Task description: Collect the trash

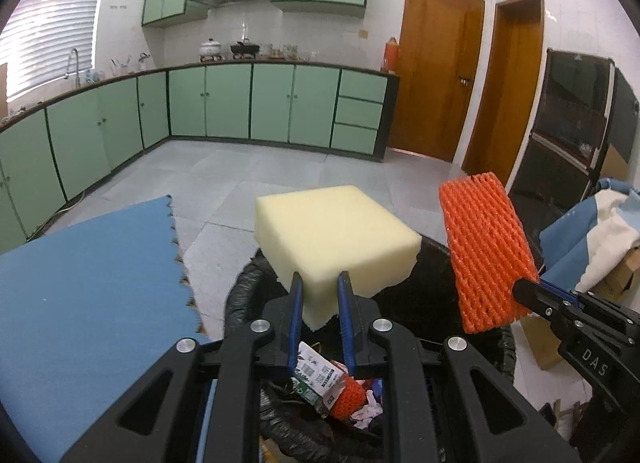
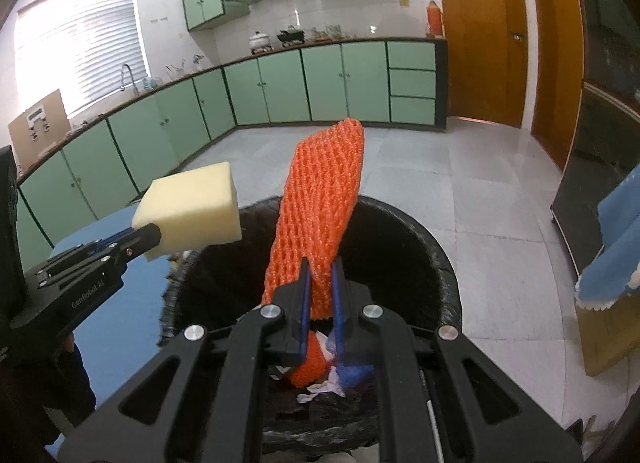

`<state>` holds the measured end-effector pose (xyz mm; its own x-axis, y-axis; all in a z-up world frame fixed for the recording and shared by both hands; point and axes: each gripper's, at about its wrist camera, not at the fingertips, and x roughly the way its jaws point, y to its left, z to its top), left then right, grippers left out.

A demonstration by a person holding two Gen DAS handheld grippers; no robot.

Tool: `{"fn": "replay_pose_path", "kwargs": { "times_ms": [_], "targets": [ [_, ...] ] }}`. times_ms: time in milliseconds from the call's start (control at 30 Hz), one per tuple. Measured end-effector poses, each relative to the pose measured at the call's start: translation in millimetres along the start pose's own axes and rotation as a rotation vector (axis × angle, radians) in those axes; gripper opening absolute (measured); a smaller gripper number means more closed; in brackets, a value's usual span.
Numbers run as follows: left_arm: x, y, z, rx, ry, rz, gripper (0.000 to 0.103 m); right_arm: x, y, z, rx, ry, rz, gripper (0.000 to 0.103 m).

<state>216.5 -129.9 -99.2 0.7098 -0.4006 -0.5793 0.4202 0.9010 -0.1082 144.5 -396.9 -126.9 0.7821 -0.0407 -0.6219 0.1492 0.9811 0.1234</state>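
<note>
My left gripper [image 1: 320, 283] is shut on a pale yellow foam block [image 1: 336, 239] and holds it over the near rim of a black-lined trash bin [image 1: 240, 287]. The block also shows in the right wrist view [image 2: 192, 211], with the left gripper [image 2: 150, 239] at its corner. My right gripper [image 2: 320, 269] is shut on an orange foam net sleeve [image 2: 324, 199] and holds it upright over the bin [image 2: 436, 247]. The sleeve also shows in the left wrist view [image 1: 486, 251]. Inside the bin lie a printed carton [image 1: 316, 379], another orange net [image 2: 310, 363] and crumpled scraps.
A blue foam mat [image 1: 92, 295] lies to the left of the bin. Blue and white cloth over cardboard boxes [image 1: 600, 239] stands on the right. Green kitchen cabinets [image 1: 256, 103] line the far wall, wooden doors [image 1: 436, 67] and a dark cabinet [image 1: 572, 123] on the right. Grey tile floor lies beyond.
</note>
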Motion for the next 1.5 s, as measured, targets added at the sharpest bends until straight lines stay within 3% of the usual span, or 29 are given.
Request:
{"fn": "replay_pose_path", "kwargs": {
  "times_ms": [267,333,400,467,533,700,1000,1500],
  "targets": [
    [44,-12,-5,0.016,0.069,0.005,0.018,39,-17,-11,0.032,0.065,-0.006,0.009],
    [52,-14,-6,0.019,0.088,-0.006,0.02,42,-16,-12,0.034,0.078,-0.018,0.017],
    [57,-15,-5,0.008,0.106,-0.014,0.024,45,-18,-14,0.037,0.088,-0.03,0.027],
    [57,-13,-4,0.001,0.108,-0.023,0.041,44,-19,-14,0.04,0.081,-0.041,0.04],
    [51,-10,-2,0.003,0.094,-0.024,0.041,39,-21,-16,0.042,0.068,-0.052,0.062],
    [28,-1,2,0.0,0.067,-0.016,0.055,19,-19,-17,0.061,0.033,-0.074,0.09],
    [-26,19,1,-0.024,0.031,0.017,0.078,-34,9,-9,0.052,-0.03,0.002,0.096],
    [-108,45,-5,-0.06,-0.016,0.084,0.087,-103,59,11,-0.029,-0.089,0.09,0.098]
  ]
}}
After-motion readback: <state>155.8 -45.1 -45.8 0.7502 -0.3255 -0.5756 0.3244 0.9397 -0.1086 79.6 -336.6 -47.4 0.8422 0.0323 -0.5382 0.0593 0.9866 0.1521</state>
